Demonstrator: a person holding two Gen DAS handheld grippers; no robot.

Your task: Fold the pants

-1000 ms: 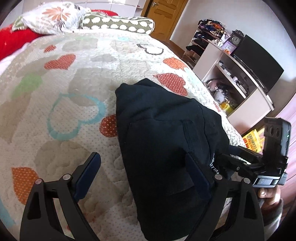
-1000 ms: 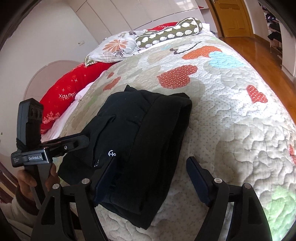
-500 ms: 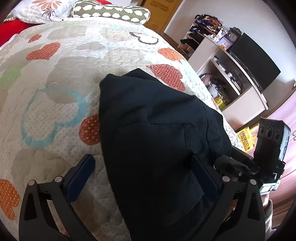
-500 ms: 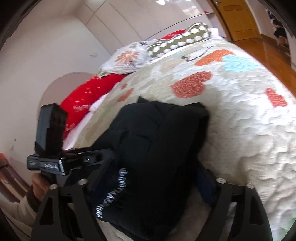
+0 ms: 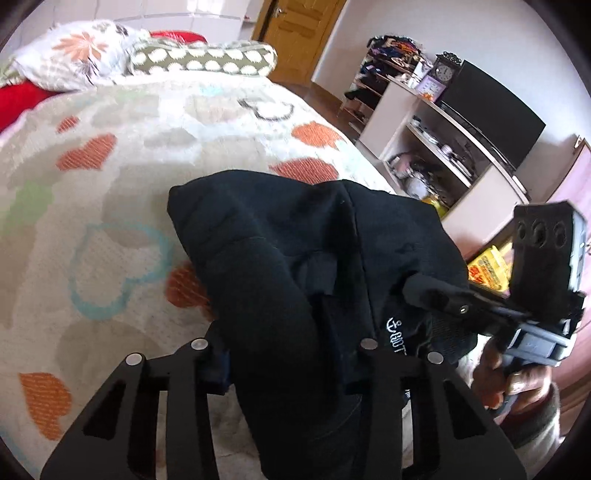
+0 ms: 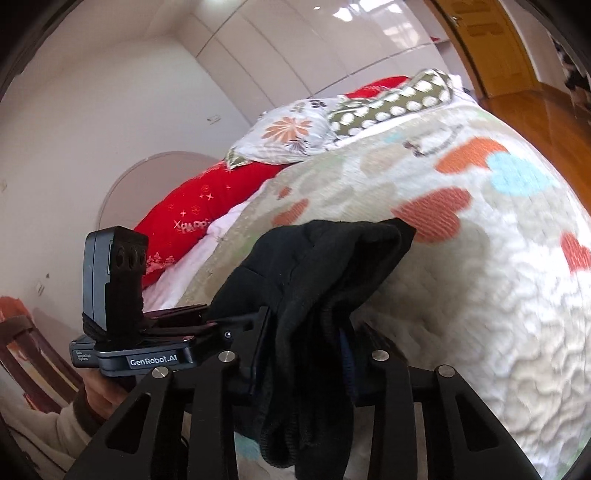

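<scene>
The folded black pants (image 5: 295,258) are bunched and partly raised off the heart-patterned quilt (image 5: 110,192). My left gripper (image 5: 284,358) is closing its jaws on the near left end of the bundle, and the cloth swallows its pads. In the right wrist view the pants (image 6: 325,266) hang in a thick wad through my right gripper (image 6: 306,358), whose jaws are also closing, pads pressed into the fabric. Each gripper shows in the other's view, the right gripper (image 5: 443,299) and the left gripper (image 6: 229,328), side by side at the bundle's near edge.
Pillows (image 5: 81,55) and a red cushion (image 6: 192,221) lie at the head of the bed. A white shelf unit (image 5: 424,147) with a TV (image 5: 491,114) stands beside the bed, a yellow box (image 5: 487,269) on the floor below. A wooden door (image 5: 295,33) is at the back.
Both grippers went from wide open around the pants' near edge to clamped on it. The bundle has bunched up and lifted, and both cameras have risen.
</scene>
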